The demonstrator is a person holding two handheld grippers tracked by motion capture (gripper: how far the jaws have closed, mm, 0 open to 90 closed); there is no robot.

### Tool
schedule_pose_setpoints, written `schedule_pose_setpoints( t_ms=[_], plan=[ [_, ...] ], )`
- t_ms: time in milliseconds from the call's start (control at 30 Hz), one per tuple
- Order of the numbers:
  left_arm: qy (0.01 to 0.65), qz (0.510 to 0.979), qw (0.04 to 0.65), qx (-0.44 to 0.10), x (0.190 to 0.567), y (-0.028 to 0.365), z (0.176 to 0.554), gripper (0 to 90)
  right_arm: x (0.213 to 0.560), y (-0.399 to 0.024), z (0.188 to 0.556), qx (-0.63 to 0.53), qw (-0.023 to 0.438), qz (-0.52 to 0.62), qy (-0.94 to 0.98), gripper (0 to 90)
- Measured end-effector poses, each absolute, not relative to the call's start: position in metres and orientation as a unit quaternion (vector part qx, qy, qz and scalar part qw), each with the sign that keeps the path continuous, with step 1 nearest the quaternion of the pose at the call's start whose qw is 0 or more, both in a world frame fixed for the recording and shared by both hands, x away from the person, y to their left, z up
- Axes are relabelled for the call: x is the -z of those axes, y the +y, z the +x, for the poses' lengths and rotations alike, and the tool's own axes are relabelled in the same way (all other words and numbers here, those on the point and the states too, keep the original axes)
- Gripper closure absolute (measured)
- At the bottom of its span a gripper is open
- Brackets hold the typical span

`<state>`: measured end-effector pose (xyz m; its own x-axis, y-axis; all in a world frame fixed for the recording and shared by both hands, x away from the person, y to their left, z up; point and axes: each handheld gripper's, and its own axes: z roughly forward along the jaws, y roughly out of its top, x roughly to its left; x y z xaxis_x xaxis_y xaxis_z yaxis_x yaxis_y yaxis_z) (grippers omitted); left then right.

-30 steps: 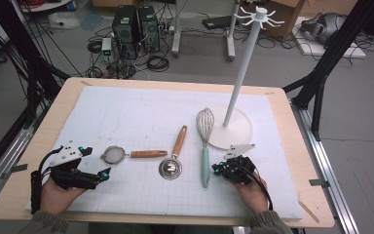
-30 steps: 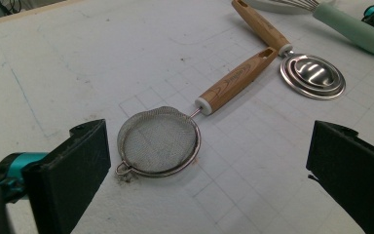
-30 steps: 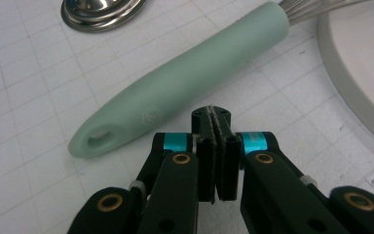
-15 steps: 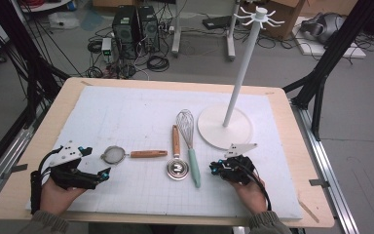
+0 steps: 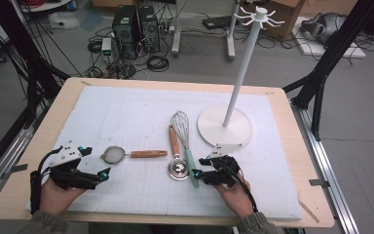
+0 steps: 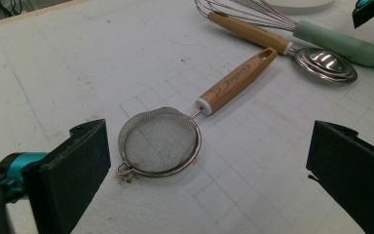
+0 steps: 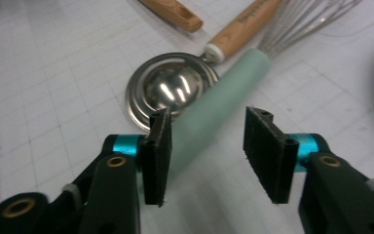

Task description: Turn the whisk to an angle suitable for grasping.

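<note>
We're opening the right gripper partway, jaws just released; whisk handle lying between the pads, ungripped, beside the ladle. Whisk has shifted left from the stand base. Left gripper is gaping, empty.

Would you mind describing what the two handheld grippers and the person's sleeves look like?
Both the left gripper and the right gripper have black bodies with teal collars behind flat, ribbed black fingers. Brass-coloured pivot pins show on the right gripper's arms. Each carries a grey three-cornered plate on top and trails a black cable. The sleeves are olive-grey.
</note>
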<state>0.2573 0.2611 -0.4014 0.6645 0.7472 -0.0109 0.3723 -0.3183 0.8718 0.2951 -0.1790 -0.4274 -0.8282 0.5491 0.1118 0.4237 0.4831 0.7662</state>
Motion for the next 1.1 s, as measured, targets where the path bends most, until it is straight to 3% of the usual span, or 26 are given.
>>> schedule_pose_setpoints(
  t_ms=[233,1100],
  plan=[
    [0.355,0.786,0.464,-0.202,0.401,0.262,0.256,2.7,0.431,-0.163,0.292,-0.392,0.097,0.291,0.867,44.9],
    [0.35,0.786,0.467,-0.202,0.399,0.261,0.256,2.7,0.437,-0.166,0.278,-0.377,0.104,0.333,0.858,39.8]
  ],
)
